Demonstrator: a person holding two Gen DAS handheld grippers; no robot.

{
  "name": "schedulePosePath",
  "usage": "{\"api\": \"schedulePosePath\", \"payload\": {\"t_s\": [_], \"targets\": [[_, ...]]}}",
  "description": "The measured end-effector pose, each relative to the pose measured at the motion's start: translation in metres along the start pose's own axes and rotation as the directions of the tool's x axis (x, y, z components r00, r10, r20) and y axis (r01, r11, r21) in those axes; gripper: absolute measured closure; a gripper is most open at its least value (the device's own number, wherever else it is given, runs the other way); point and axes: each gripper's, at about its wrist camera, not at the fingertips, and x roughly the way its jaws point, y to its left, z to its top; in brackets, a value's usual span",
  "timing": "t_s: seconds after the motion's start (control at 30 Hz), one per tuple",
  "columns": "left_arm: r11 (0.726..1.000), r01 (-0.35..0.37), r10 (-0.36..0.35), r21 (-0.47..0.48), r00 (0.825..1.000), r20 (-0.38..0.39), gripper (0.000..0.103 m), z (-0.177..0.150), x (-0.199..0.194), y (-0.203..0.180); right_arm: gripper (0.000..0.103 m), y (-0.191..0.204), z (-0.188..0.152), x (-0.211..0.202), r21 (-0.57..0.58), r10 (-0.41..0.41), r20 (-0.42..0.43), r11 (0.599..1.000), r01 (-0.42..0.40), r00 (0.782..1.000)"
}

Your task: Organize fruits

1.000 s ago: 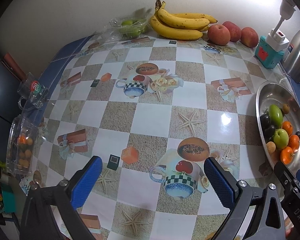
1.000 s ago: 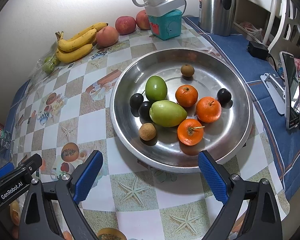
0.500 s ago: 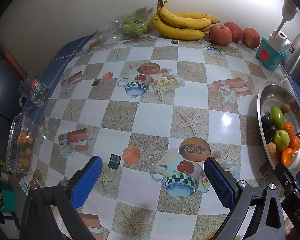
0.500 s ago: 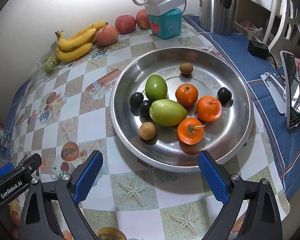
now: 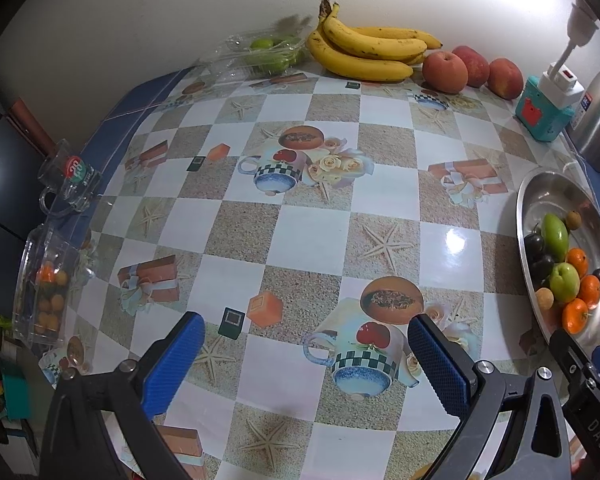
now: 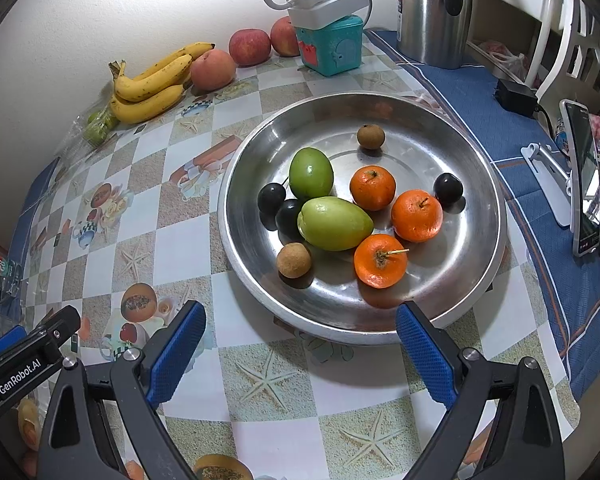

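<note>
A steel bowl [image 6: 452, 300] holds two green fruits [image 6: 334, 223], three oranges [image 6: 417, 215], dark plums [image 6: 271, 197] and small brown fruits [image 6: 294, 260]. My right gripper [image 6: 300, 340] is open and empty, just in front of the bowl's near rim. My left gripper [image 5: 306, 354] is open and empty above the patterned tablecloth, with the bowl [image 5: 548, 188] at its right. Bananas [image 5: 364, 52] and three apples [image 5: 446, 72] lie by the far wall.
A clear box of green fruit [image 5: 268, 54] sits left of the bananas. A glass mug [image 5: 70, 176] and a clear box of small orange fruit [image 5: 46, 288] stand at the left edge. A teal box with power strip [image 6: 330, 40], kettle [image 6: 432, 12] and phone on stand [image 6: 584, 176] lie behind and right.
The left gripper has drifted slightly, so the table scene shifts a little to the right and down. The right gripper has barely moved.
</note>
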Motion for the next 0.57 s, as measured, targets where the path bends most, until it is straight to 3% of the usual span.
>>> {"api": "schedulePosePath", "payload": {"t_s": [0.57], "targets": [[1.000,-0.009,0.009,-0.018,1.000,0.007,0.000,0.0006,-0.0028,0.0027,0.007,0.0004,-0.0001,0.0003,0.000,0.000,0.000,1.000,0.000,1.000]]}}
